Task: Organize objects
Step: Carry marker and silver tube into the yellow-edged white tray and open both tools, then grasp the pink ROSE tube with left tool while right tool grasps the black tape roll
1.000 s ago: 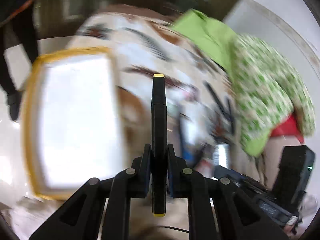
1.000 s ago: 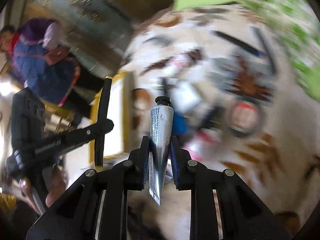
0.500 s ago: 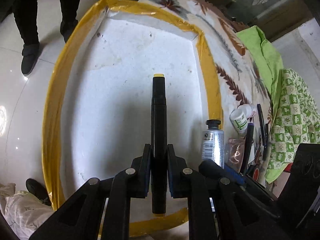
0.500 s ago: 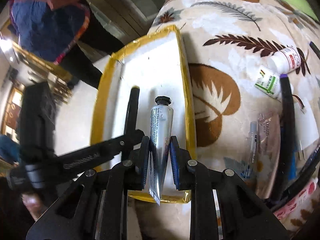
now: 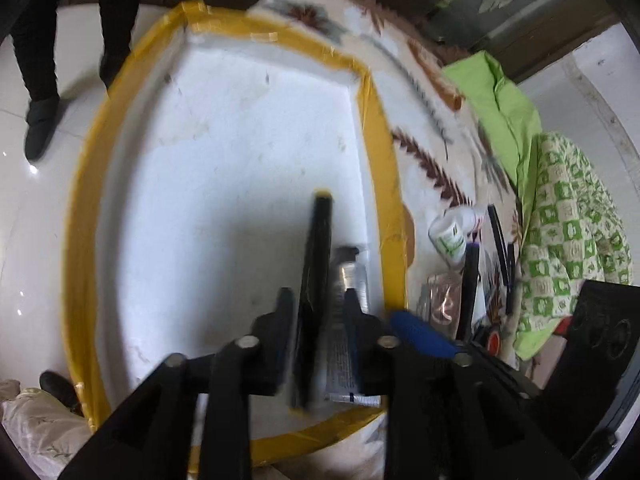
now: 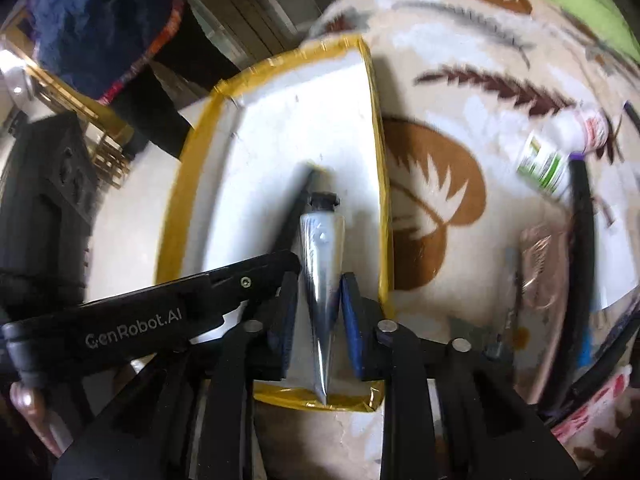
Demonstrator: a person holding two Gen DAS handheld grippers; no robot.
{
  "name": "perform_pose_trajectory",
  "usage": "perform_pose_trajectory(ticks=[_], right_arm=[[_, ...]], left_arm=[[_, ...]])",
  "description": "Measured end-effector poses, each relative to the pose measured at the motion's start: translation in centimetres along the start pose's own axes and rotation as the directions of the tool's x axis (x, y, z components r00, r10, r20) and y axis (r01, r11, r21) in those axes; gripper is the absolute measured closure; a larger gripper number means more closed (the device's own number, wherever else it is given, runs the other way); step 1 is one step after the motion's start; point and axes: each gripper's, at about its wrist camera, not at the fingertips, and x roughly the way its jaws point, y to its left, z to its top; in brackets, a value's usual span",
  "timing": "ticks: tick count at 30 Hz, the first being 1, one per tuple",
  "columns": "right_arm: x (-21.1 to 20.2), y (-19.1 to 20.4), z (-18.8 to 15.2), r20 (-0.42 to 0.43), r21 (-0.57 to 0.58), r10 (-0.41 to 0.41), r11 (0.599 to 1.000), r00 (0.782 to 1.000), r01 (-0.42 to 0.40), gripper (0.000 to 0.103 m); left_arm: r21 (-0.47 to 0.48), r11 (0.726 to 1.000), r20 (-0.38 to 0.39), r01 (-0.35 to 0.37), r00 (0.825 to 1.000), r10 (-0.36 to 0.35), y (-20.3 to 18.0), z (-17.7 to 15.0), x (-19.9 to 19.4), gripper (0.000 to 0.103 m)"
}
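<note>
A white foam tray [image 5: 224,200] with a yellow taped rim lies on a leaf-patterned blanket. In the left wrist view a black marker [image 5: 316,280] with yellow ends, blurred and tilted, sits between the opening jaws of my left gripper [image 5: 318,304], and the pads no longer press on it. A silver tube [image 5: 352,276] with a black cap lies just right of the marker. In the right wrist view the same tube [image 6: 322,248] stands between the opening jaws of my right gripper [image 6: 318,284], with a gap on each side. The marker [image 6: 298,208] and one of the left gripper's fingers [image 6: 224,284] show to its left over the tray [image 6: 280,128].
Right of the tray, on the blanket [image 6: 432,192], lie white bottles [image 5: 450,236], a pink sachet [image 6: 540,264] and black pens [image 5: 498,240]. Green cloths [image 5: 504,120] are heaped beyond them. A person's legs [image 5: 40,80] stand on the pale floor left of the tray.
Both grippers came down over the tray's near right corner, then their jaws parted. The marker and the tube, firmly clamped before, now sit loose between the pads, and the marker has tipped sideways.
</note>
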Motion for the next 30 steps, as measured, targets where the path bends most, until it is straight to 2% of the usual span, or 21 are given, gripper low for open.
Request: perform_pose_trajectory(ticks=[2,3,5,7,12,15,17,20,23,26,27,30], right_arm=[[-1.4,-0.5,0.1,0.034,0.008,0.001,1.000,0.999,-0.002,0.057],[-2.2,-1.2,0.1,0.045,0.018,0.019,1.000,0.999,-0.020,0.052],[-3.8,-2.0,-0.3,0.059,0.047,0.043,0.998,0.997,-0.046,0.051],[-5.2,-2.6,-0.9,0.079,0.058,0.035,0.998,0.996,-0.039,0.051],[-10.0,-7.1,-4.3,0.121,0.147,-0.040,0.989,0.992,0.022,0.051],[-12.4,-10.7,-6.4,0.121,0.207,-0.134,0.972,0.983,0.107,0.051],[-13.5,-13.4,-7.7,0.107,0.268,-0.136,0.958,0.985,0.104,0.051],[-14.3,-15.8,-8.5,0.090,0.319,-0.151,0.941,0.984,0.115,0.051],[-15.1,-17.9,-8.9,0.098,0.379,-0.168,0.918,0.981,0.119,0.051],[-15.1,-19.3,-8.9,0.098,0.415,-0.188,0.900,0.977,0.132,0.051],[-15.0,-19.4,-8.6,0.101,0.419,-0.191,0.898,0.976,0.133,0.051],[-14.7,-19.8,-7.7,0.105,0.428,-0.227,0.889,0.968,0.162,0.051]], left_arm=[[0.006,1.000,0.049,-0.002,0.999,0.002,-0.2,-0.1,-0.8,0.035],[0.006,1.000,0.070,0.007,0.998,-0.008,-0.2,0.0,-1.1,0.032],[0.009,1.000,0.094,0.008,0.996,-0.009,-0.4,-0.1,-1.5,0.032],[0.033,0.999,0.115,-0.014,0.993,0.010,-1.1,-0.2,-1.9,0.032],[0.174,0.984,0.170,-0.035,0.985,0.005,-5.2,-1.7,-3.0,0.032],[0.264,0.964,0.192,-0.010,0.980,-0.042,-8.4,-3.6,-3.3,0.032],[0.318,0.948,0.203,0.022,0.975,-0.091,-10.7,-5.2,-3.1,0.028],[0.426,0.904,0.156,0.037,0.981,-0.113,-14.3,-8.1,-1.8,0.027],[0.484,0.875,0.075,0.013,0.996,-0.056,-16.6,-10.6,0.9,0.028],[0.561,0.827,0.003,0.014,1.000,-0.018,-17.6,-12.3,3.0,0.028],[0.578,0.816,0.003,0.005,1.000,-0.008,-17.5,-12.7,3.2,0.028],[0.566,0.824,0.004,0.022,1.000,-0.029,-16.9,-12.5,2.9,0.028]])
